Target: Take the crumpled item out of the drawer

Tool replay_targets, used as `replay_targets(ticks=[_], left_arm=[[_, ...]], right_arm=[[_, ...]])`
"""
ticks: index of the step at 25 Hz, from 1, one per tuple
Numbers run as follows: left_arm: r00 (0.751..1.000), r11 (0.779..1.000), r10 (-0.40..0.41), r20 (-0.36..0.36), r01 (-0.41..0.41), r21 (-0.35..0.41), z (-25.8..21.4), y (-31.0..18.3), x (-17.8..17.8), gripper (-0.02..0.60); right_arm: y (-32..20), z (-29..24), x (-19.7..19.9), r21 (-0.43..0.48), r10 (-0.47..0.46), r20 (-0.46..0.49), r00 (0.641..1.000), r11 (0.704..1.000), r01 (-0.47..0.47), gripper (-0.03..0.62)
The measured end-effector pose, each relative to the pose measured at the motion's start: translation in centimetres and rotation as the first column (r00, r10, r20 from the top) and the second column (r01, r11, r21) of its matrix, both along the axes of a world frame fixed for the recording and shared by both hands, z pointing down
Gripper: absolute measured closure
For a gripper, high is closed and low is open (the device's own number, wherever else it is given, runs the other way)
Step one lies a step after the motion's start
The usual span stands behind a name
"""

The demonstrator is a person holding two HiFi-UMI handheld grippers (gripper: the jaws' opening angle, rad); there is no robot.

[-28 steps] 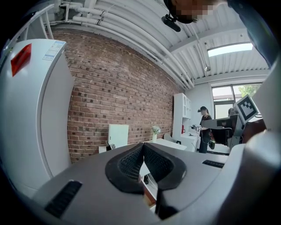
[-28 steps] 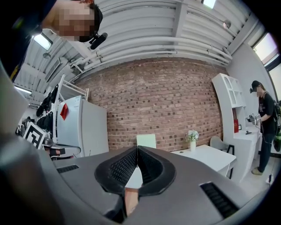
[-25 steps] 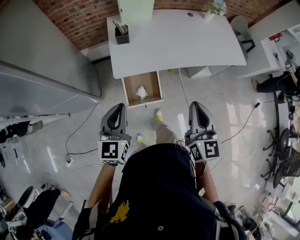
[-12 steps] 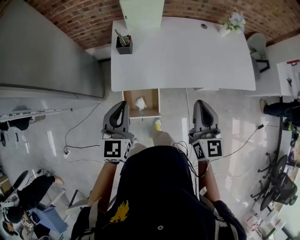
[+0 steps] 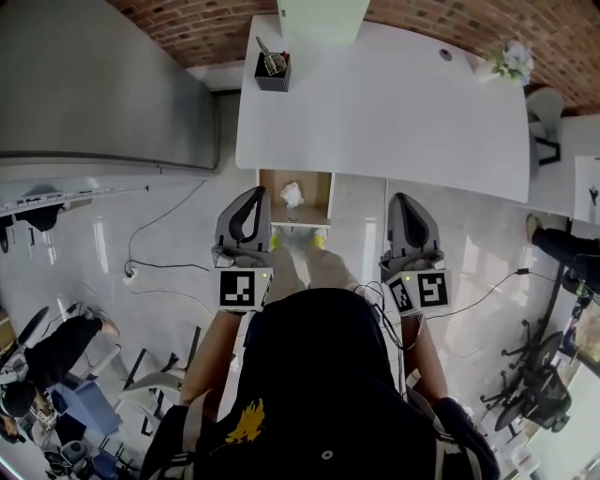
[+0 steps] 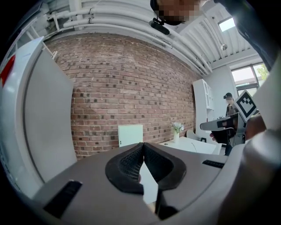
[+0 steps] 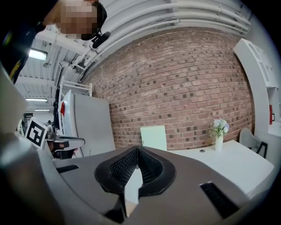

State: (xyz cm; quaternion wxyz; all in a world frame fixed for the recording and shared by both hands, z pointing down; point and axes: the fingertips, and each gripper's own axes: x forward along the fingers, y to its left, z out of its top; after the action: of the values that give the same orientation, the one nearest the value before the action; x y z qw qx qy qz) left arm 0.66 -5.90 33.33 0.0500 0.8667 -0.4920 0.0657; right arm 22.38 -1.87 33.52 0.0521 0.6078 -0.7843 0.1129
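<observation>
Against brick wall (image 5: 202,26), white desk (image 5: 394,103), open wooden drawer (image 5: 317,200) holding crumpled item (image 5: 292,194)

Looks like an open-plan office or lab space, tbh: a bare brick wall (image 5: 216,23) is seen behind a big white tabletop (image 5: 384,103), office chairs (image 5: 539,394) are clustered at the right, cables (image 5: 169,266) are trailed over the glossy floor (image 5: 84,253), and exposed pipes (image 6: 131,13) are run overhead.

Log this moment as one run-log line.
phase: pre-grasp | drawer: open | crumpled item: inside drawer | left gripper: shut, empty | right gripper: shut, empty
</observation>
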Motion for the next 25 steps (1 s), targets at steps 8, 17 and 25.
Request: replay_targets(ticks=[8,17,25], left_arm=[[0.998,0.998,0.058,-0.014,-0.059,-0.035,5.6,-1.4,-2.8,0.563],[0.997,0.991,0.070,-0.029,-0.073,-0.108,12.1,-3.3,-4.0,0.563],[0.998,0.977,0.019,-0.060,-0.032,-0.213,20.0,-3.3,-5.6,0.563]], right_arm=[[-1.6,5.0,-7.2,-0.081,-0.073,-0.022,0.997,0.994,0.071,0.566],[-2.6,22.0,-13.0,-0.354,-0.209,-0.008,0.978,0.915,0.192,0.519],[-3.4,40.3,-17.1,-0.563,-0.301,0.023,0.953,0.784,0.262,0.319]])
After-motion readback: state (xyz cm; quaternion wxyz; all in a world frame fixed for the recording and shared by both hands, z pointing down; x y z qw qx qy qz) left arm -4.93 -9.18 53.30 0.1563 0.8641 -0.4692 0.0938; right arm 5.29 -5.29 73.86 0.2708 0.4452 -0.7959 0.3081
